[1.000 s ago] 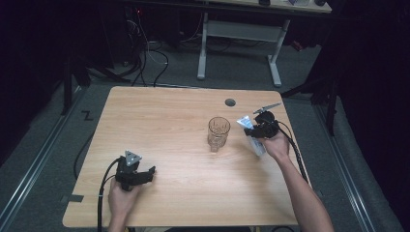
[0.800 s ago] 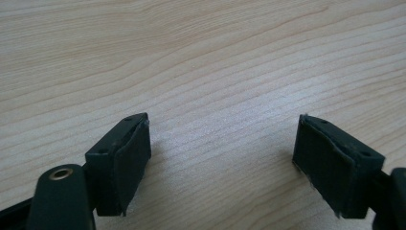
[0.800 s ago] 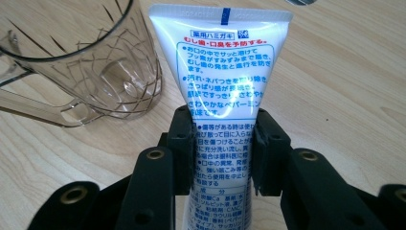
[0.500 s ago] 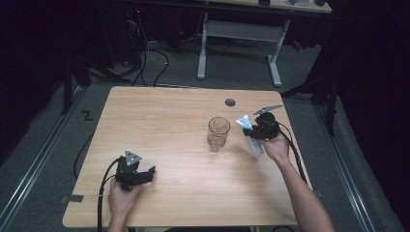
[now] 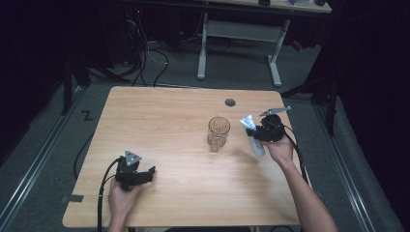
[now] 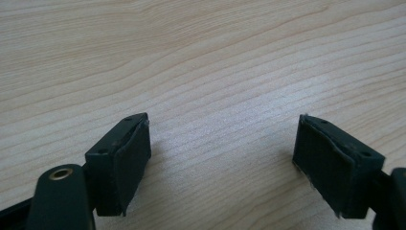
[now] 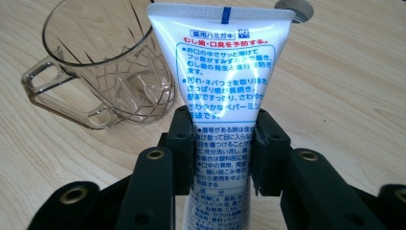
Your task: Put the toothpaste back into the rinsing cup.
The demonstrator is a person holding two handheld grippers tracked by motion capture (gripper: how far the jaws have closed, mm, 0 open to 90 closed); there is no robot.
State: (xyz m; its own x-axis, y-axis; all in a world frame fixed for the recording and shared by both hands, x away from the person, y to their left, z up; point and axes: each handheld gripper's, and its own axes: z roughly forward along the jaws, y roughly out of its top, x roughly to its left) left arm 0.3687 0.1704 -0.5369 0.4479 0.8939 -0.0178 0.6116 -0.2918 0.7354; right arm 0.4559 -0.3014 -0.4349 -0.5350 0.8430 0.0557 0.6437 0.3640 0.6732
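Noted under light: pale wood-grain table (image 5: pixel 183 121), with a dark room and cable-strewn floor around it.

Found clamped in right gripper (image 7: pixel 224 143): white toothpaste tube (image 7: pixel 225 72). Pads pressed on both side edges at about mid-length. Crimped end pointed away from the hand; cap end hidden behind the jaws.

Located tube above the table's right side, just beside a clear cut-pattern glass mug (image 7: pixel 110 72). Could not confirm contact between the two.

Judged tube light, soft-walled and glossy, so liable to buckle, to squeeze out paste or to slide under a hard pinch. Judged best taken across the width at mid-body, as gripped, or nearer the stiffer shoulder. Rated the crimp too thin for a firm hold.

Judged mug rigid, brittle and easily tipped by a sideways knock.

Found left gripper (image 6: pixel 220 158) parked low over bare wood at near left, jaws wide apart, nothing between.
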